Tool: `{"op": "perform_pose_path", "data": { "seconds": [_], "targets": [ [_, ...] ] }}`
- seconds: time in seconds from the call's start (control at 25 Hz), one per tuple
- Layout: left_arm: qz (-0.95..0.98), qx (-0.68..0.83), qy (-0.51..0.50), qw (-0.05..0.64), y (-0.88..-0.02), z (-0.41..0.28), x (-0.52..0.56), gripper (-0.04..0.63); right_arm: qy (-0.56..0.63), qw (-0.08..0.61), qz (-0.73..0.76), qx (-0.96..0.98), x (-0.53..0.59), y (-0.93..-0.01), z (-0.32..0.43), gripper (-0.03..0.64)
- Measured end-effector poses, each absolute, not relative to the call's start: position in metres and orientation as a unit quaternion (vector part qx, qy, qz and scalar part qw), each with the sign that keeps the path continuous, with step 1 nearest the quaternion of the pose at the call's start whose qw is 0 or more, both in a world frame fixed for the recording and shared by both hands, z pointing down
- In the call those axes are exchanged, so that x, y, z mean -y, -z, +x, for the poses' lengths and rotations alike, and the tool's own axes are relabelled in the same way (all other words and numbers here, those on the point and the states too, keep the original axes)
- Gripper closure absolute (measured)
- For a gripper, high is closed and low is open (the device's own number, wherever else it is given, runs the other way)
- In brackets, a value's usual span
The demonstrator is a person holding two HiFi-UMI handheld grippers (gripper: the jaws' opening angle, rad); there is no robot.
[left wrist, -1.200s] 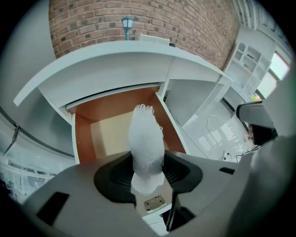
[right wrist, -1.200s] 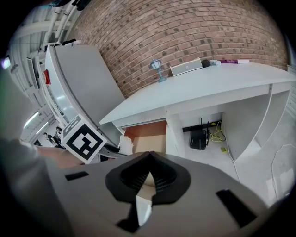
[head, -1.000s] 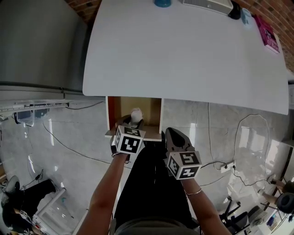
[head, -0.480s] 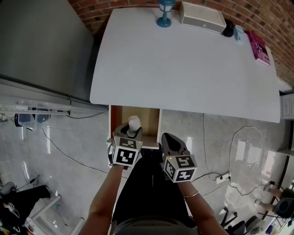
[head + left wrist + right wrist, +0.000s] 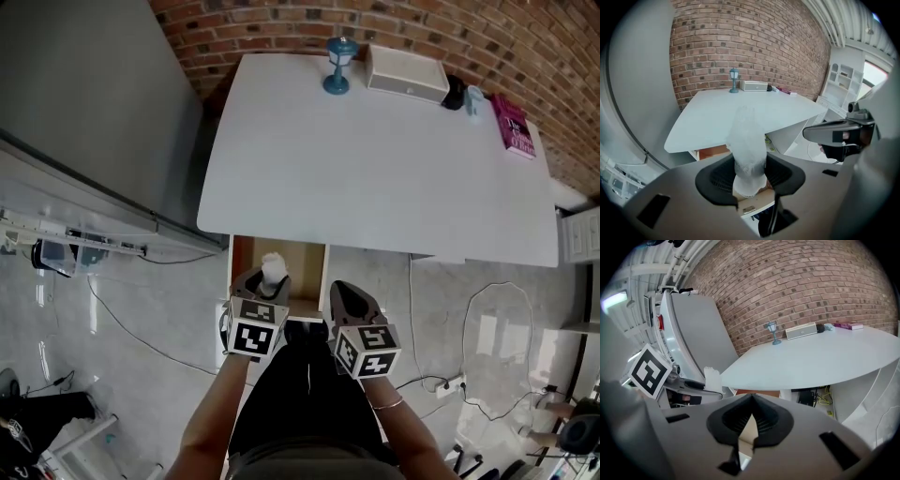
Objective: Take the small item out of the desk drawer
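My left gripper (image 5: pixel 750 174) has its fingers clenched on the small white item (image 5: pixel 748 140). The item is crumpled and translucent, pinched at its lower end and standing up from between the fingers. Seen from above, those fingers and the item sit over the open drawer (image 5: pixel 307 264), whose wooden inside shows just to their right. Beside them on the right is my right gripper (image 5: pixel 349 292), with its fingers pressed together at the tips and nothing between them. Beyond both pairs of fingers stretches the white surface (image 5: pixel 375 178), bare across its near part. At its far edge, ahead of the left fingers, stands a blue lantern (image 5: pixel 338 64). To the right of the lantern are a white box (image 5: pixel 405 73) and, farther right, a magenta book (image 5: pixel 511 125). A brick wall (image 5: pixel 281 23) closes the view behind them.
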State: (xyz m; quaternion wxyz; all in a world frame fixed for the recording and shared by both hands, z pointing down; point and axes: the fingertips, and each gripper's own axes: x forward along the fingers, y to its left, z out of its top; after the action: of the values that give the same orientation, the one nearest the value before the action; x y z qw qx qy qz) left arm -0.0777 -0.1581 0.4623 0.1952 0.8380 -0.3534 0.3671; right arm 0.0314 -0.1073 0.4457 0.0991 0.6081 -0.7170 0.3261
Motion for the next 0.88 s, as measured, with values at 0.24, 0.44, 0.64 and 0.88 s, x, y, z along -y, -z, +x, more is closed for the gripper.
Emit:
{"op": "perform_pose_path", "data": {
  "seconds": [0.24,0.44,0.64,0.88],
  "targets": [
    [0.847,0.362,-0.340,0.191,-0.439,-0.083,0.157,0.407,-0.302,0.096,0.618,0.719,0.112,-0.428,0.037,0.612],
    [0.852,0.367,-0.323,0.189,-0.426,-0.086,0.156,0.407,-0.290,0.092,0.624,0.720,0.114,-0.416,0.042,0.612],
    [0.858,0.372,-0.304,0.185,-0.412,-0.090,0.155,0.407,-0.276,0.092,0.626,0.724,0.117,-0.404,0.041,0.612],
    [0.864,0.379,-0.281,0.178,-0.393,-0.097,0.155,0.407,-0.259,0.087,0.631,0.726,0.119,-0.390,0.042,0.612]
  ]
}}
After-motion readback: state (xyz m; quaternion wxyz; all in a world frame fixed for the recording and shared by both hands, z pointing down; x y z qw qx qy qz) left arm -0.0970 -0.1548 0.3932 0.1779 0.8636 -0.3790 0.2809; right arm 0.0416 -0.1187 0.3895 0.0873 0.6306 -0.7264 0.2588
